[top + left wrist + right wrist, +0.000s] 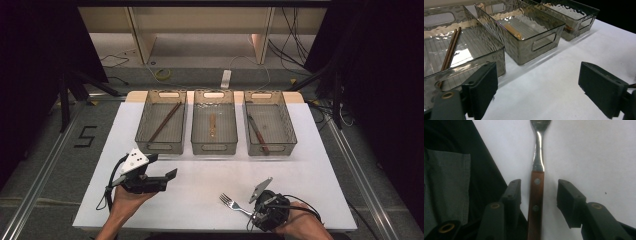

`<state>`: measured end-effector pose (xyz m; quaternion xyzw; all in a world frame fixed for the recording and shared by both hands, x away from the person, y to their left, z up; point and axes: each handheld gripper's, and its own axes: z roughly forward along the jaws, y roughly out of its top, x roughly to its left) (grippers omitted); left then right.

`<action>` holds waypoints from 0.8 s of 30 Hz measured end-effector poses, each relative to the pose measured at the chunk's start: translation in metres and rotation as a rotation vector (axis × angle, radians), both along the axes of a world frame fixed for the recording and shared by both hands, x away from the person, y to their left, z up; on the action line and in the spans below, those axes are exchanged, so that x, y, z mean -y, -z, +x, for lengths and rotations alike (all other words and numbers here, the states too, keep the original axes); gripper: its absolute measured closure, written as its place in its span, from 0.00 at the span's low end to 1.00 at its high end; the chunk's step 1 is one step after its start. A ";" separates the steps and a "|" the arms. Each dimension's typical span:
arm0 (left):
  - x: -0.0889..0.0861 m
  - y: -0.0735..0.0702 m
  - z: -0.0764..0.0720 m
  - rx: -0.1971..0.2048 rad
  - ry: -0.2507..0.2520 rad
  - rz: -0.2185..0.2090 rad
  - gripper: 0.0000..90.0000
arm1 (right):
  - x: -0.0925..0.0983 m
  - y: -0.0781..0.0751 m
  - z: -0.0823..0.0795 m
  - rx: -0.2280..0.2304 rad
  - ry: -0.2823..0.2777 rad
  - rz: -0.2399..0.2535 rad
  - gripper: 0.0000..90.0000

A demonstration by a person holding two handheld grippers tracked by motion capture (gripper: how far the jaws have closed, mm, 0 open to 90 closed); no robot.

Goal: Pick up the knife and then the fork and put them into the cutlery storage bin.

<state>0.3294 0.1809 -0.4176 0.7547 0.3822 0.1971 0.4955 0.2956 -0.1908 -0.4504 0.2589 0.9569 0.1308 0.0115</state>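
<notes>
The fork (537, 182) lies flat on the white bench (200, 190) at its near right edge, wooden handle toward us, tines pointing away to the far left. In the right gripper view the handle runs straight up between the two jaws of our right hand-held gripper (538, 195), which stand half open with a gap showing on either side, so the pads do not press the wood yet. We judge the step in hand to be the pickup of this fork.

To do it well, we keep the handle centred between the pads and close on the riveted wooden part, not the slick metal neck, so it cannot swivel. We stay low enough that the pads catch the sides of the flat handle, and we squeeze squarely so it does not skid toward the bench edge just beside it.

Three clear bins sit in a row at the far side: the left bin (161, 127) holds chopsticks (165, 121), the middle bin (214, 127) and right bin (269, 129) each hold a utensil we cannot name surely.

Our left hand-held gripper (165, 167) hovers near left, jaws wide and empty.
</notes>
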 end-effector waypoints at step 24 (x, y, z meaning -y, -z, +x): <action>0.001 0.000 0.000 -0.002 0.000 0.003 0.17 | -0.006 0.006 -0.003 0.029 -0.064 -0.078 0.81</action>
